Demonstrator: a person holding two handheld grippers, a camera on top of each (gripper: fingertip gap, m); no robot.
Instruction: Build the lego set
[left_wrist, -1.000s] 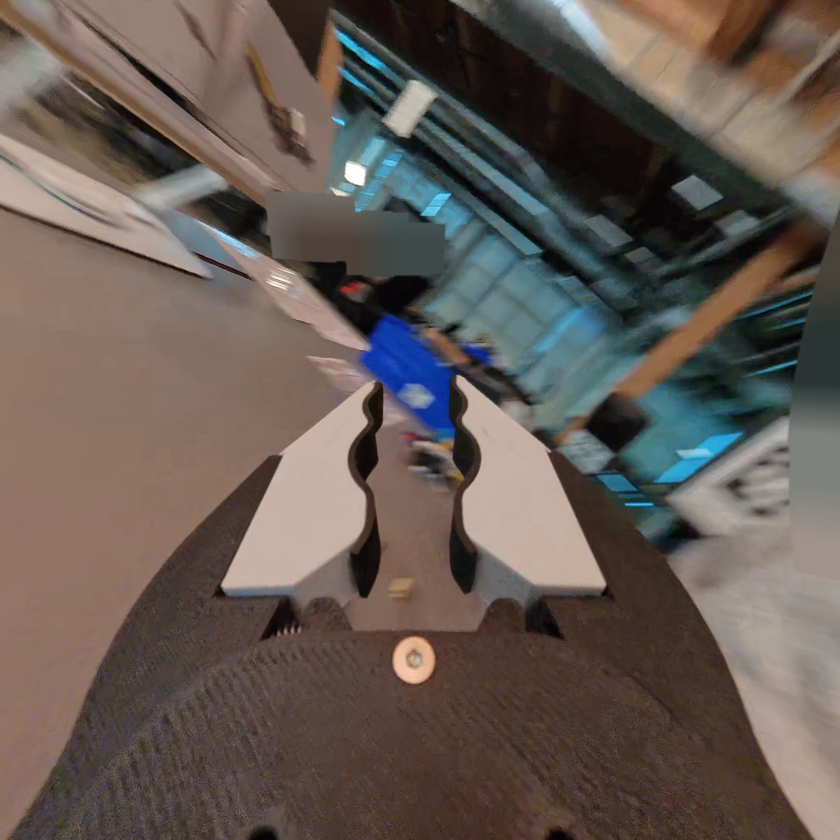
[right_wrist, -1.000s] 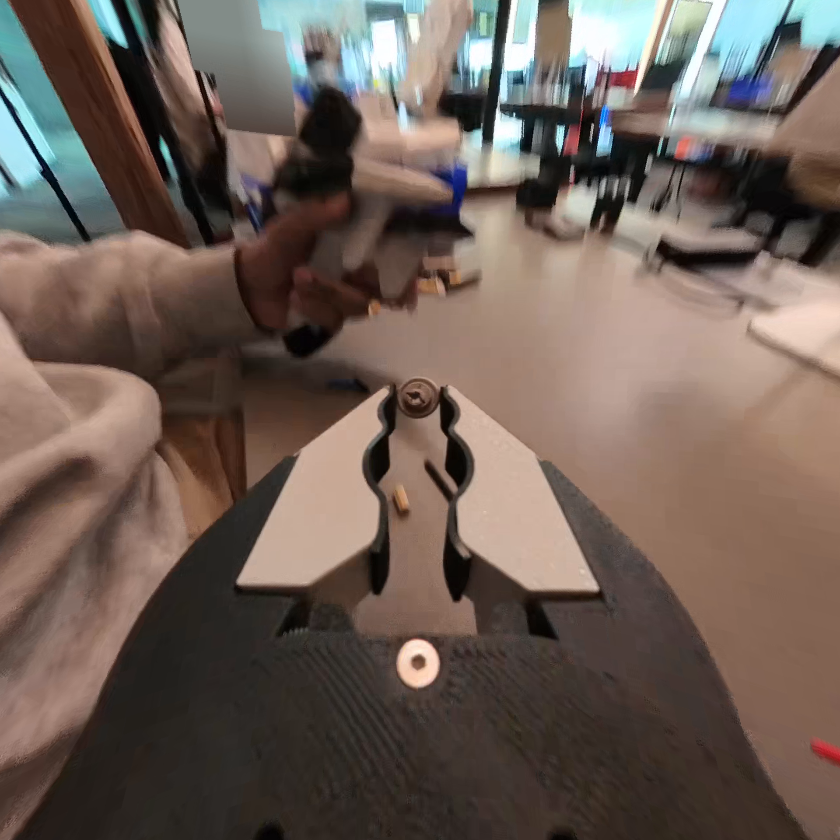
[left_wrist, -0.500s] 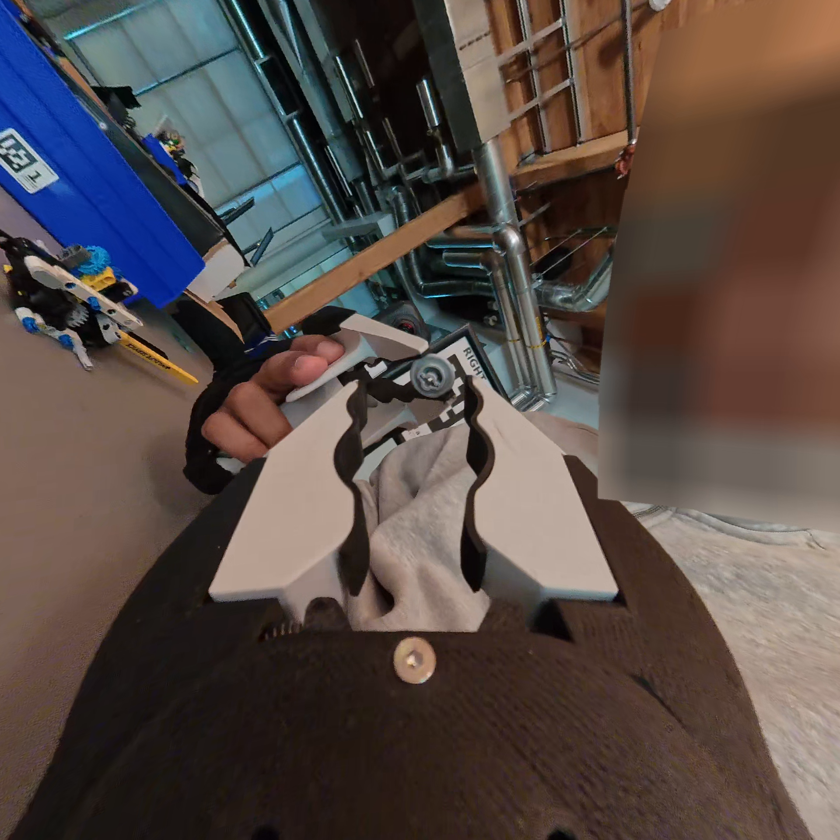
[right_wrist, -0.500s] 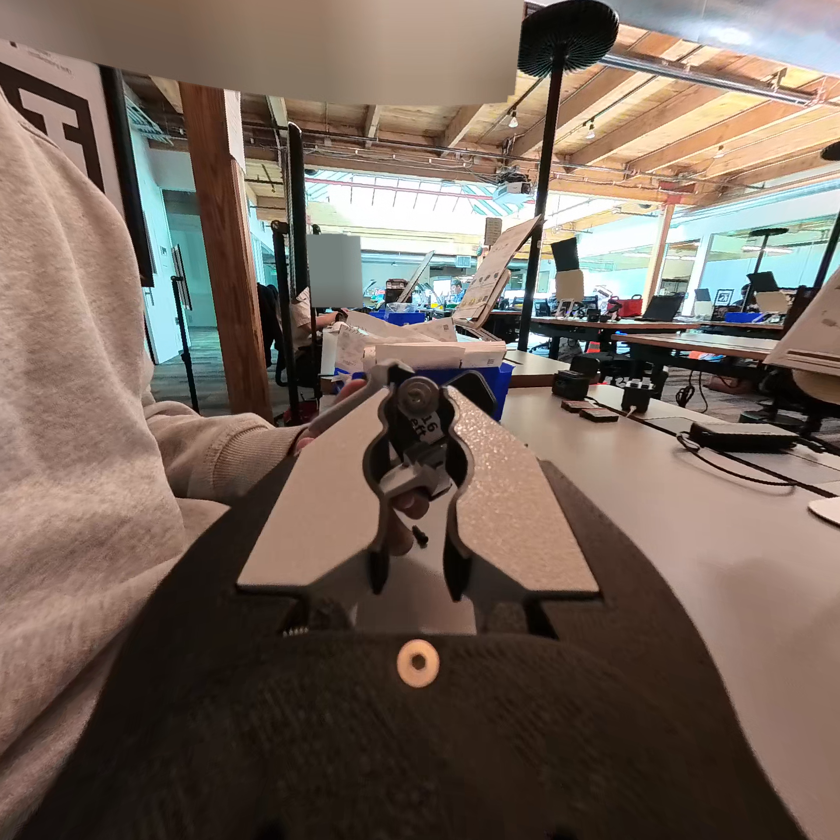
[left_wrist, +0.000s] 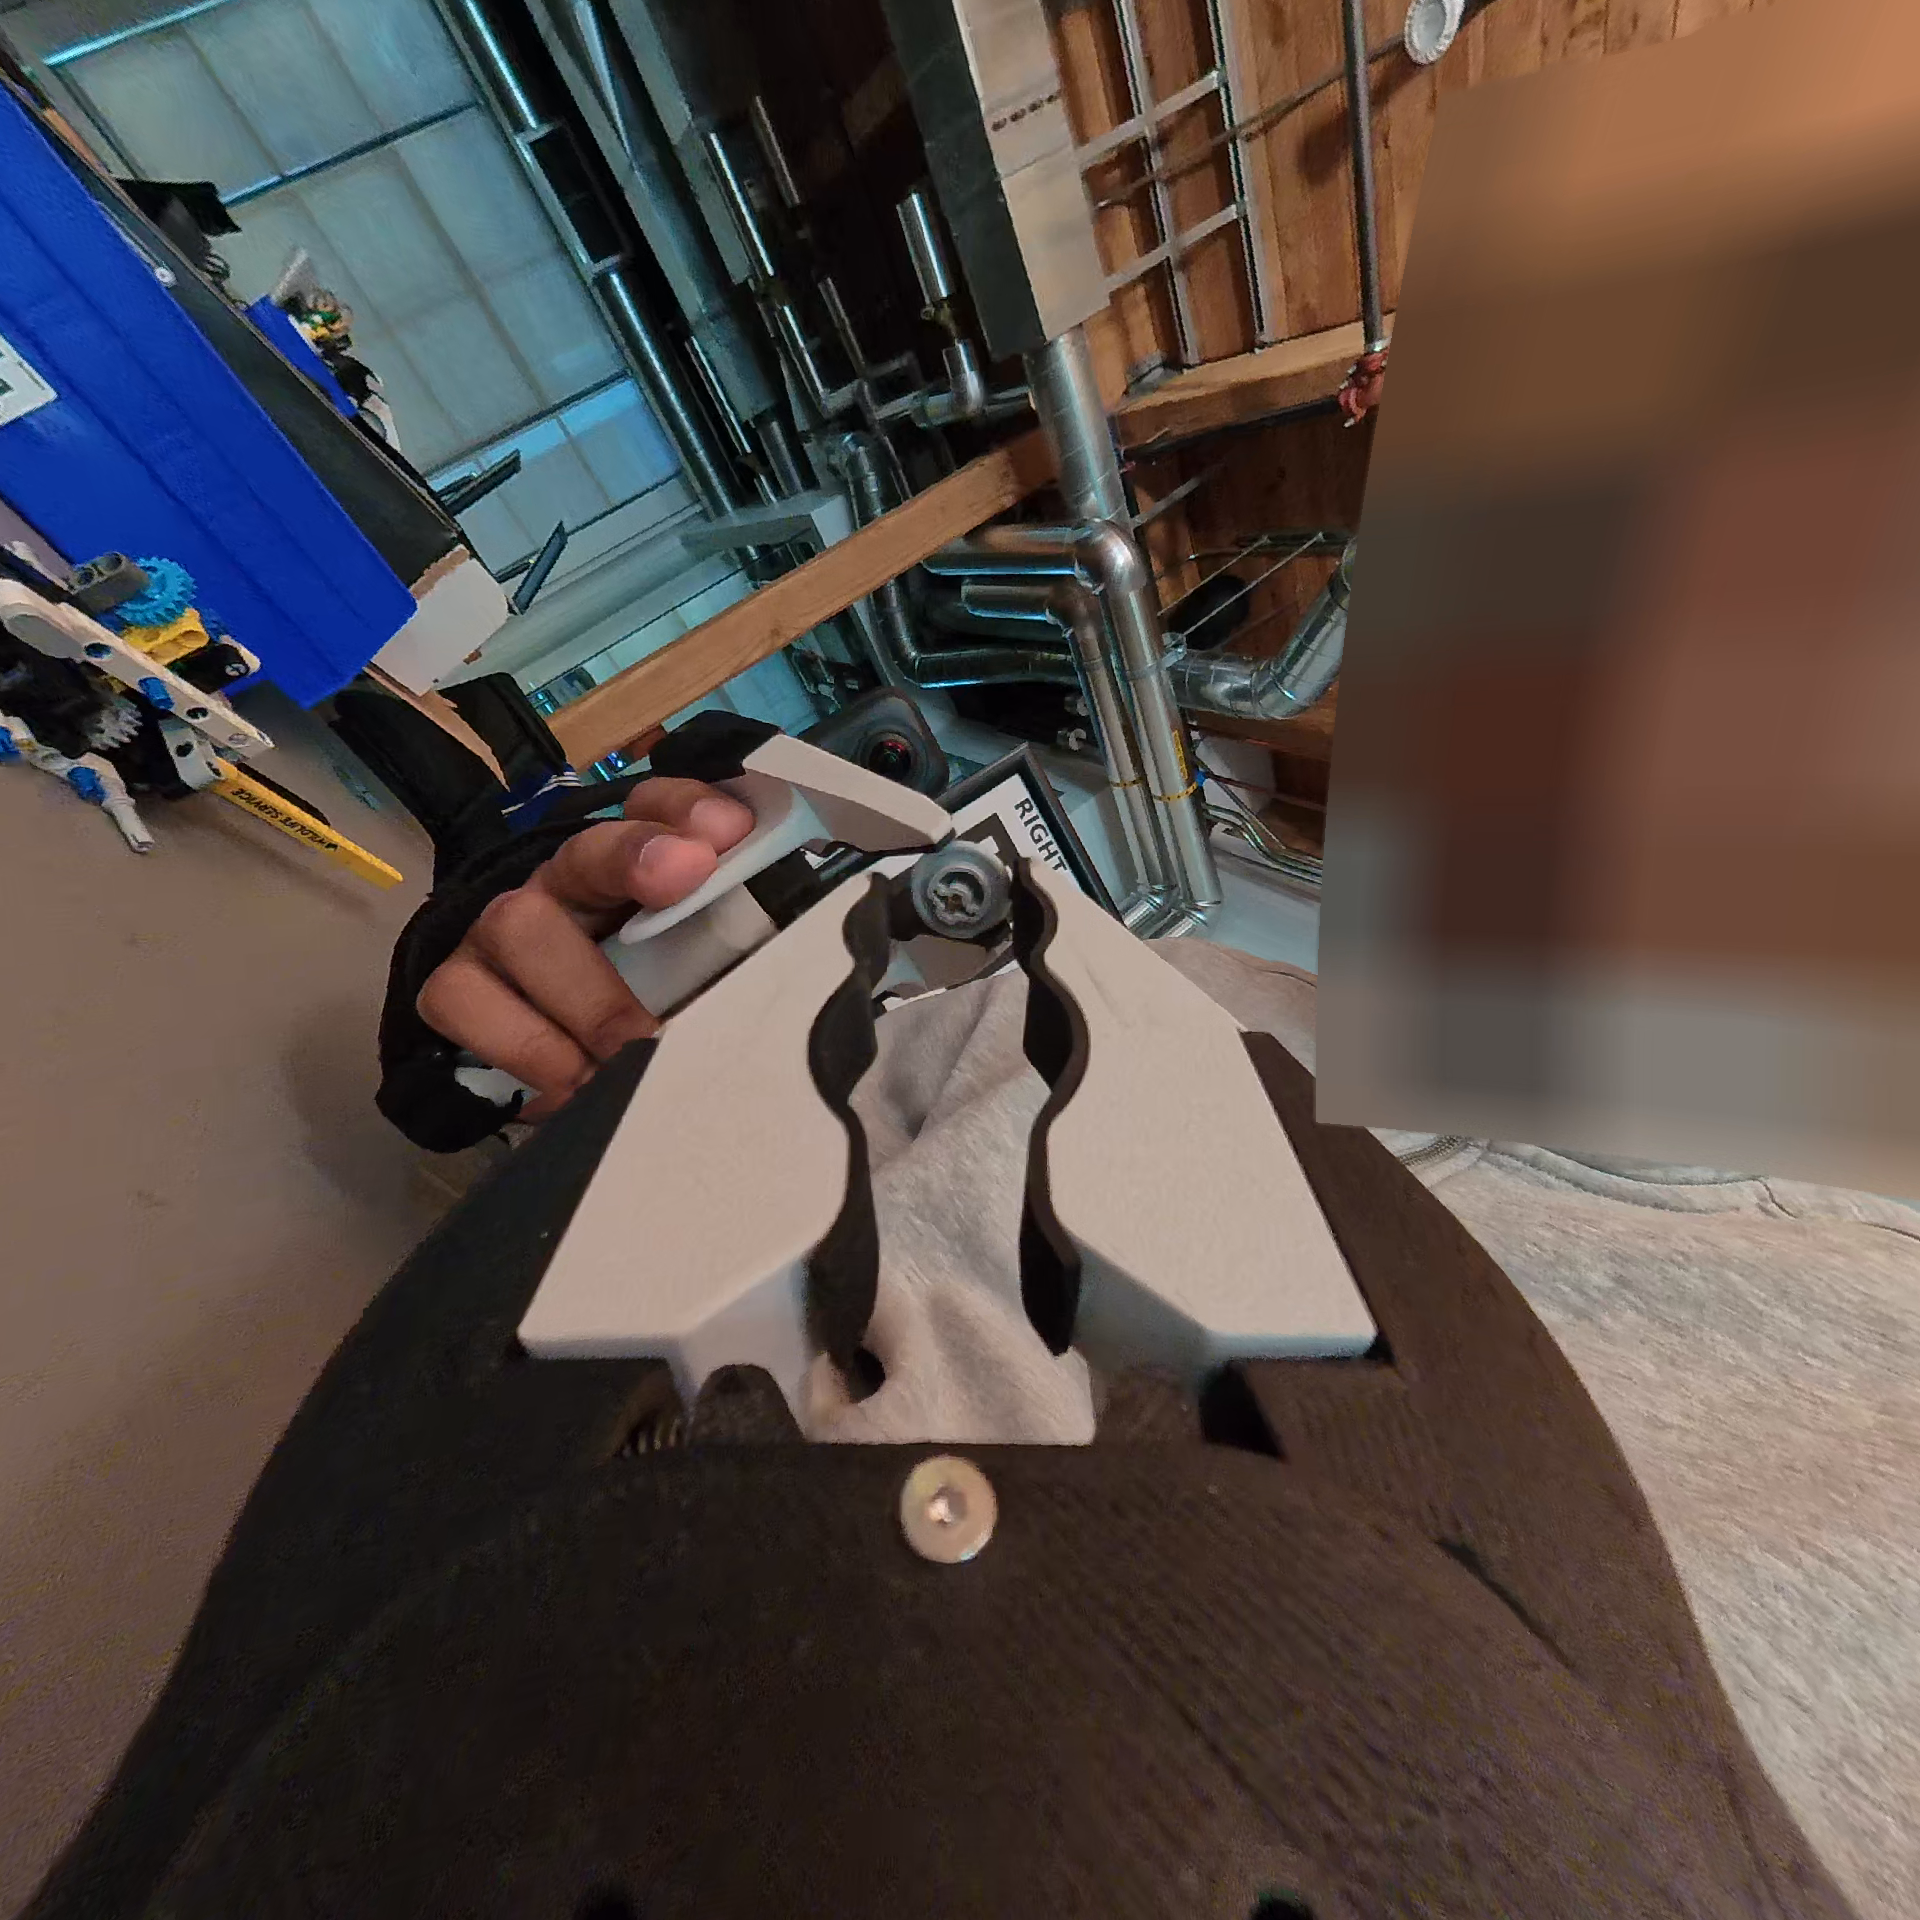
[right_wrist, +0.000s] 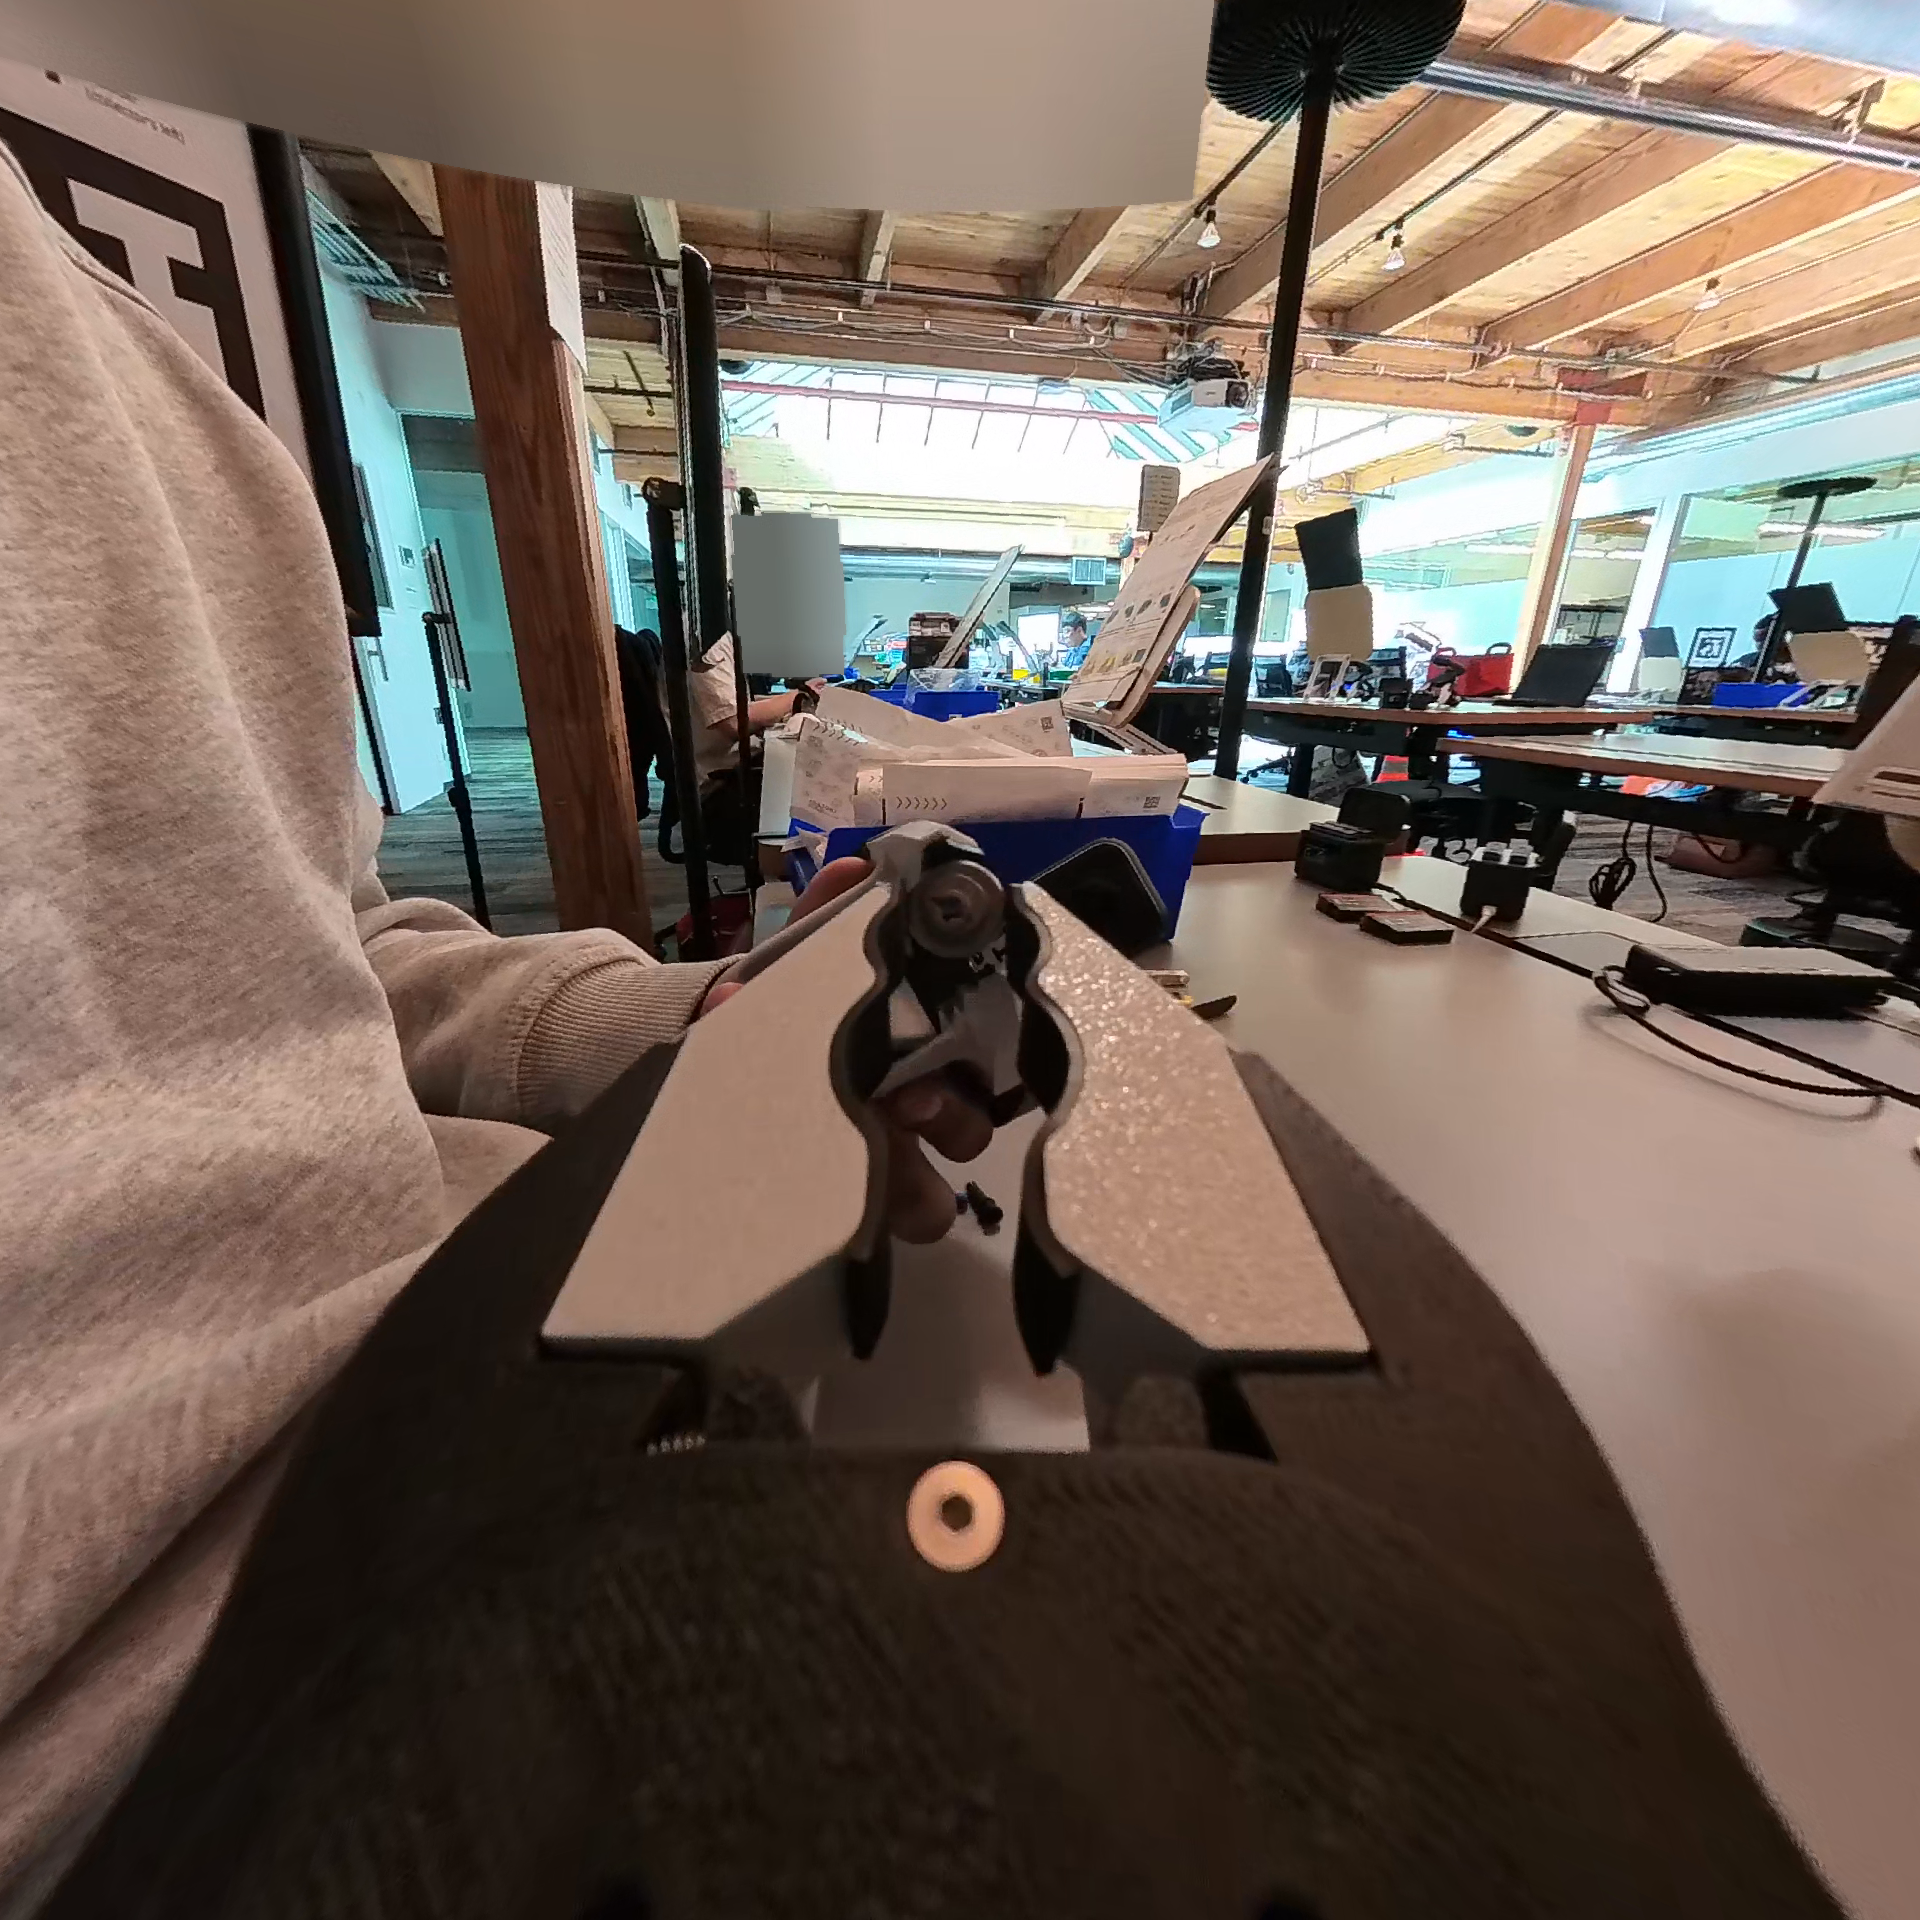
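Observation:
A small grey round Lego piece (left_wrist: 954, 902) with a cross hole sits between the tips of my left gripper (left_wrist: 951, 899), whose jaws touch its sides. The same piece (right_wrist: 954, 914) is pinched at the tips of my right gripper (right_wrist: 954, 920). The grippers point at each other above the table, turned about a quarter turn to one another. The right gripper's white fingers (left_wrist: 831, 800) and the hand holding it show in the left wrist view. A partly built Lego model (left_wrist: 104, 675) with white beams and blue gears lies at the far left.
A blue bin (left_wrist: 156, 416) stands behind the model. A blue bin of paper bags (right_wrist: 997, 842), a dark phone (right_wrist: 1101, 894), a small black pin (right_wrist: 982, 1200) and chargers with a cable (right_wrist: 1756, 977) lie on the table (right_wrist: 1558, 1195). A grey sweater sleeve (right_wrist: 208, 935) fills the left. The tips of both grippers are at nearly the same place.
A second ago the grippers were apart over the table, the left one empty. They have lifted and turned to face each other, and the left jaws have narrowed onto the piece.

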